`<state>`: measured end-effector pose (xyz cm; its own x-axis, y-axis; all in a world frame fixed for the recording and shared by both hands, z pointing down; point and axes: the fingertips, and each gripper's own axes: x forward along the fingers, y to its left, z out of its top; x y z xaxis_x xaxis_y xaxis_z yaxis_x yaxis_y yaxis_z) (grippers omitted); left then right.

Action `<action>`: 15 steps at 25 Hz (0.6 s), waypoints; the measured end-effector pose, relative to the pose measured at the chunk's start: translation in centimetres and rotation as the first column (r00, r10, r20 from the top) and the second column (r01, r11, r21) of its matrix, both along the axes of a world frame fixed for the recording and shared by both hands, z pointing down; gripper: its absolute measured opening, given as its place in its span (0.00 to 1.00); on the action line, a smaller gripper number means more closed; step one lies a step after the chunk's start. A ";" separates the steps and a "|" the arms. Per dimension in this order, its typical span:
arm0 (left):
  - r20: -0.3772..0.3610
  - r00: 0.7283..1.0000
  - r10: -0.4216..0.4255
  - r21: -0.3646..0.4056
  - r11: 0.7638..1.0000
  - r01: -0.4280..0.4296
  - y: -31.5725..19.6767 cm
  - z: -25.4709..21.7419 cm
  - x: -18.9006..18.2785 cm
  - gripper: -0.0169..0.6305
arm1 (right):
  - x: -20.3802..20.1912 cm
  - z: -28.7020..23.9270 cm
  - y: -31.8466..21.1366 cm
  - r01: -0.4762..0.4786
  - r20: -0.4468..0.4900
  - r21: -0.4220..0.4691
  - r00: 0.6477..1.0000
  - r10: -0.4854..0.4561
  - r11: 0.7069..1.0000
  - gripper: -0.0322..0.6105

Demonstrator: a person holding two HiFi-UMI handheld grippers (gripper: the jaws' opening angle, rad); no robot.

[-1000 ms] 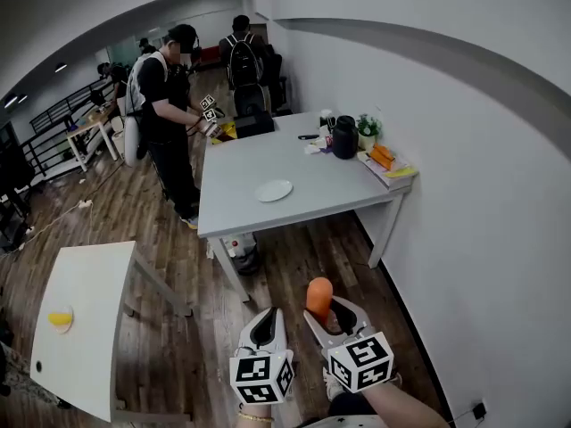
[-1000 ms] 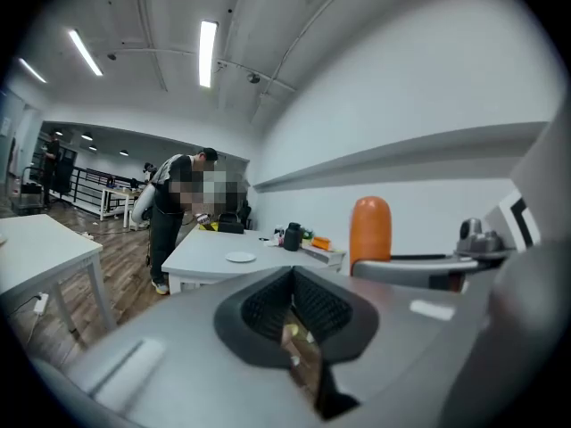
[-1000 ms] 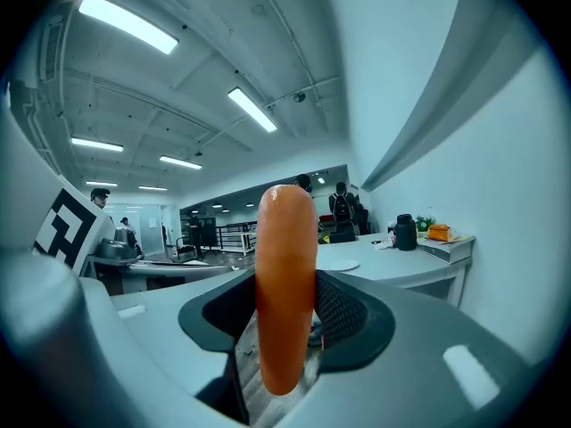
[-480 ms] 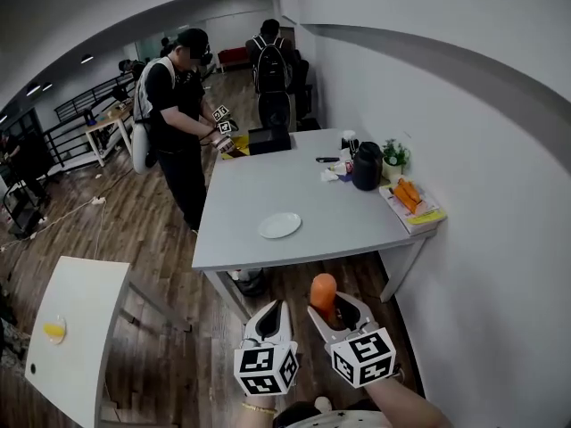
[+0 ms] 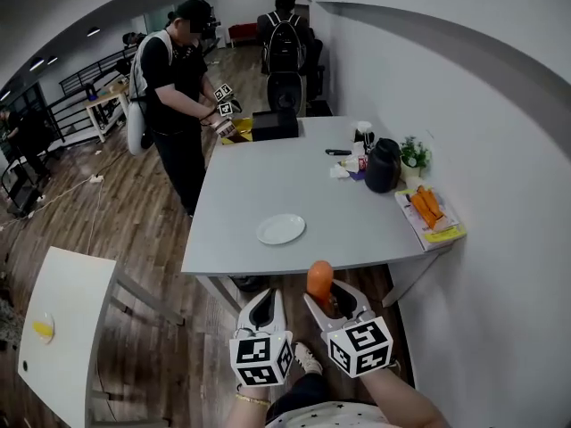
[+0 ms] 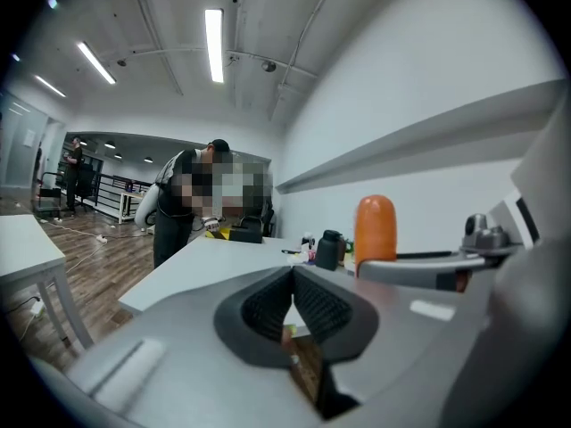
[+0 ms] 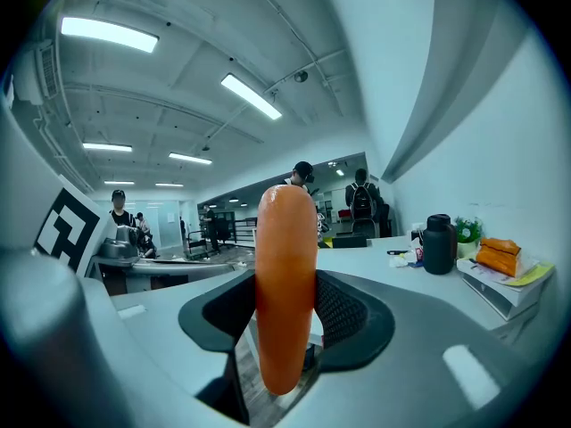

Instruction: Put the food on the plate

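A white plate (image 5: 280, 229) lies near the front edge of the grey table (image 5: 268, 176). My right gripper (image 5: 326, 294) hangs just short of that edge, shut on an upright orange sausage-shaped food (image 5: 319, 278). In the right gripper view the food (image 7: 285, 283) stands upright between the pads of the right gripper (image 7: 287, 315). My left gripper (image 5: 264, 307) hangs beside it on the left, shut and holding nothing. In the left gripper view the left gripper (image 6: 293, 285) has its pads meeting, and the orange food (image 6: 376, 227) shows to the right.
A person in black (image 5: 175, 69) with marker-cube grippers stands at the table's far left corner. On the table are a black box (image 5: 275, 124), a black jug (image 5: 383, 165), a small plant (image 5: 413, 152) and orange items (image 5: 426, 205) on a book. A white side table (image 5: 62, 301) stands left.
The grey table and plate have come closer to both grippers in the head view. The right gripper still holds the orange food; the left stays shut.
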<state>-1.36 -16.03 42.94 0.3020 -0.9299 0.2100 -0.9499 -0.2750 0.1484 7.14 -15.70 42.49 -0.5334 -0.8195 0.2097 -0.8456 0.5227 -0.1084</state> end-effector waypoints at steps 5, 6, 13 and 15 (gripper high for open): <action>-0.008 1.000 -0.013 -0.015 1.000 0.013 -7.2 2.2 -1.3 0.04 | -1.0 1.9 -7.3 0.026 -0.034 -0.028 0.999 -0.027 0.999 0.37; -0.005 1.000 -0.022 -0.020 1.000 0.022 -8.7 2.5 -1.7 0.04 | -1.2 2.2 -8.9 0.033 -0.040 -0.035 0.999 -0.035 0.999 0.37; -0.018 0.998 -0.067 -0.052 0.996 0.066 -17.0 4.9 -4.3 0.04 | -2.8 5.0 -19.3 0.121 -0.152 -0.076 0.980 -0.131 0.990 0.37; -0.028 0.997 -0.077 -0.072 0.995 0.075 -18.8 6.0 -4.8 0.04 | -3.2 6.4 -21.7 0.166 -0.221 -0.092 0.958 -0.183 0.982 0.37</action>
